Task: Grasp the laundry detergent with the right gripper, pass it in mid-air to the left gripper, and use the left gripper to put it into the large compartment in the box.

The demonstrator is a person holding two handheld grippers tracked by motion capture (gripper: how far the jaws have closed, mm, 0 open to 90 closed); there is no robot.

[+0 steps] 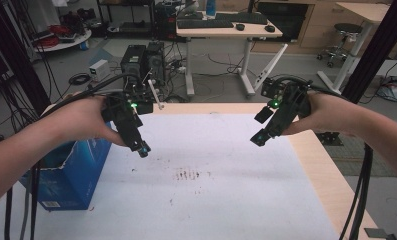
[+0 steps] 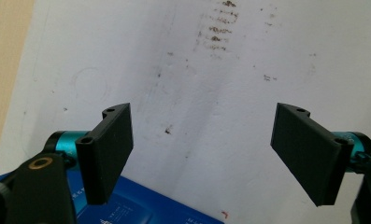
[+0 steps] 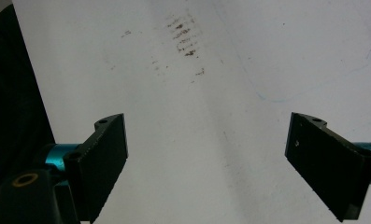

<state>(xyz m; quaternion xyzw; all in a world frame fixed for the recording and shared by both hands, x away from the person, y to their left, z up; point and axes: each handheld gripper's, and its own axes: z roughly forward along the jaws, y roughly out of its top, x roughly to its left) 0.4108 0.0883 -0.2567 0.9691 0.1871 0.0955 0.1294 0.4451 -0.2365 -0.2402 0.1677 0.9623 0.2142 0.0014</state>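
Two hands hold my grippers above a white sheet [image 1: 216, 200] that covers the table. My left gripper [image 1: 138, 144] hangs over the sheet's left part and tilts down toward it. In the left gripper view its jaws [image 2: 211, 154] stand wide open with only the sheet between them. My right gripper [image 1: 261, 128] hovers over the sheet's right part, angled down and inward. Its jaws [image 3: 220, 163] are also wide open and hold nothing. A patch of brown smudges [image 1: 188, 175] marks the sheet between the two grippers.
A blue cardboard box [image 1: 71, 175] stands at the table's left edge, under my left forearm, and its top [image 2: 141, 212] lies just below the left jaws. Bare wooden table edge [image 1: 326, 175] runs along the right. Desks, a stool and cables stand beyond the table.
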